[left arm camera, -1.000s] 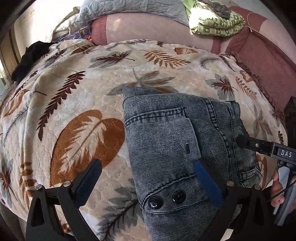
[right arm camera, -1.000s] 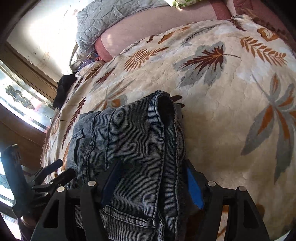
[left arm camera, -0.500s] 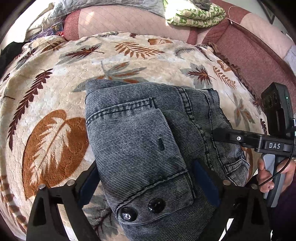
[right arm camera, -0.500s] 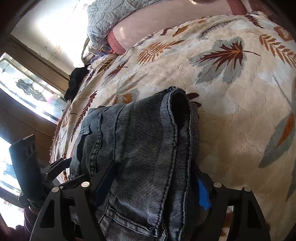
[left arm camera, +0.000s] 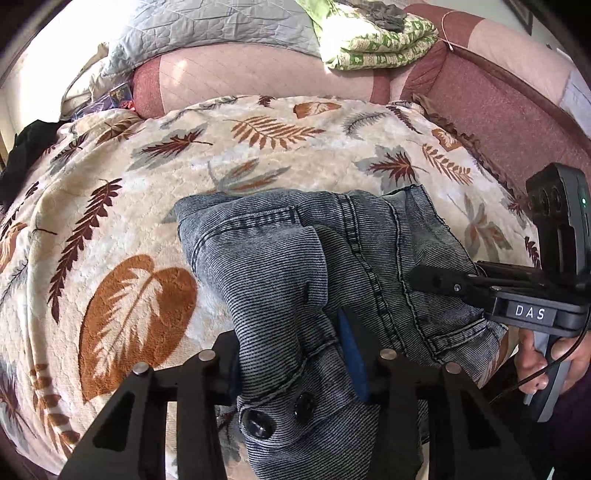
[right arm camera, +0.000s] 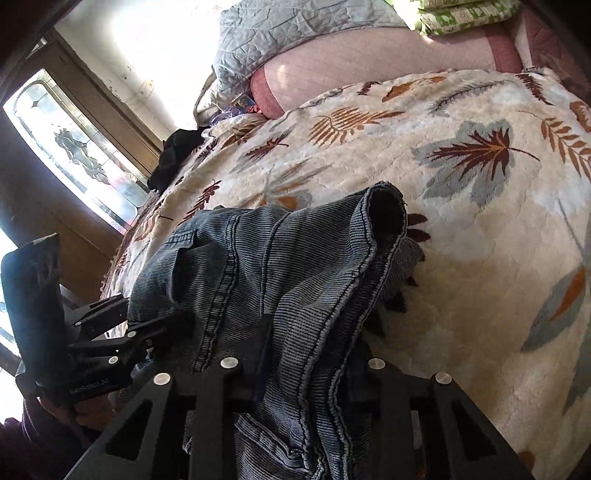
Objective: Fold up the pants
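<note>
The folded grey-blue denim pants (left arm camera: 295, 258) lie on the leaf-patterned blanket (left arm camera: 147, 184); they also show in the right wrist view (right arm camera: 295, 277). My left gripper (left arm camera: 291, 347) is shut on the near waistband edge, just above two black buttons (left arm camera: 280, 413). My right gripper (right arm camera: 314, 354) is shut on the other near edge of the pants, by the hem seams. The right gripper also shows in the left wrist view (left arm camera: 436, 278), at the pants' right side. The left gripper shows in the right wrist view (right arm camera: 147, 325), at the pants' left side. The near edge of the pants is bunched and raised.
A pink bolster (left arm camera: 258, 74) lies across the back of the bed, with a grey quilt (left arm camera: 207, 26) and a green patterned blanket (left arm camera: 373, 40) on it. A black garment (left arm camera: 26, 147) lies at the bed's left edge. A window (right arm camera: 74, 155) is at the left.
Both grippers have closed from open onto the near edge of the pants. The denim has bunched up and risen between the fingers.
</note>
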### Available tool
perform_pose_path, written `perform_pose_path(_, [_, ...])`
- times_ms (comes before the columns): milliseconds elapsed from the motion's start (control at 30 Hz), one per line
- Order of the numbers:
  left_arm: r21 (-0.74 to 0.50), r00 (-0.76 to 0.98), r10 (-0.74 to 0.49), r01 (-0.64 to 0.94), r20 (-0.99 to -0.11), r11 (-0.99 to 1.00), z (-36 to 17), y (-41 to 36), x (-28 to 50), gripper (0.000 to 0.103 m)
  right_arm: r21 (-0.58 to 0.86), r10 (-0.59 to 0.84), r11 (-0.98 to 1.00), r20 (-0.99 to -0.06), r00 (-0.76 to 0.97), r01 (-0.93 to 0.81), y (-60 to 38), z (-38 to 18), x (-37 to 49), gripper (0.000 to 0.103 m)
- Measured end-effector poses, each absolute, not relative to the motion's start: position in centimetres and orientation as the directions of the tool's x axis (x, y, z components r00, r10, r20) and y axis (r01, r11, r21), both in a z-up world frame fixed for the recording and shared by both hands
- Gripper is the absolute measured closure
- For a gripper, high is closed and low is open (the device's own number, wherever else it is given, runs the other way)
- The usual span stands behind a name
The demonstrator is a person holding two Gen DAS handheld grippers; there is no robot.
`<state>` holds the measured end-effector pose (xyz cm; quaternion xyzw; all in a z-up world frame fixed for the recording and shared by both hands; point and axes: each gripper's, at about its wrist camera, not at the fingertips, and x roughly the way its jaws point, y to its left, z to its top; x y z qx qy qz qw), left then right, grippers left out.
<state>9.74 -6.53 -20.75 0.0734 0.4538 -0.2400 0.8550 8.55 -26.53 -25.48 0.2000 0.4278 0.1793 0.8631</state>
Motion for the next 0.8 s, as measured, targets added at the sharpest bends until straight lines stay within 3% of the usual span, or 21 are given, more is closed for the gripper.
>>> perform_pose_path(300, [-0.008, 0.564, -0.314, 0.478, -0.764, 0.878, -17.6, -7.4, 10.9, 0.058, 0.487, 0.451, 0.859, -0.572, 0.686, -0.158, -26.6, -22.7, 8.7, 0.071])
perform_pose_path(800, [0.083, 0.620, -0.209, 0.408, -0.756, 0.909, -17.6, -9.3, 17.7, 0.058, 0.444, 0.394, 0.885, -0.553, 0.734, -0.140, -26.7, -21.4, 15.8, 0.071])
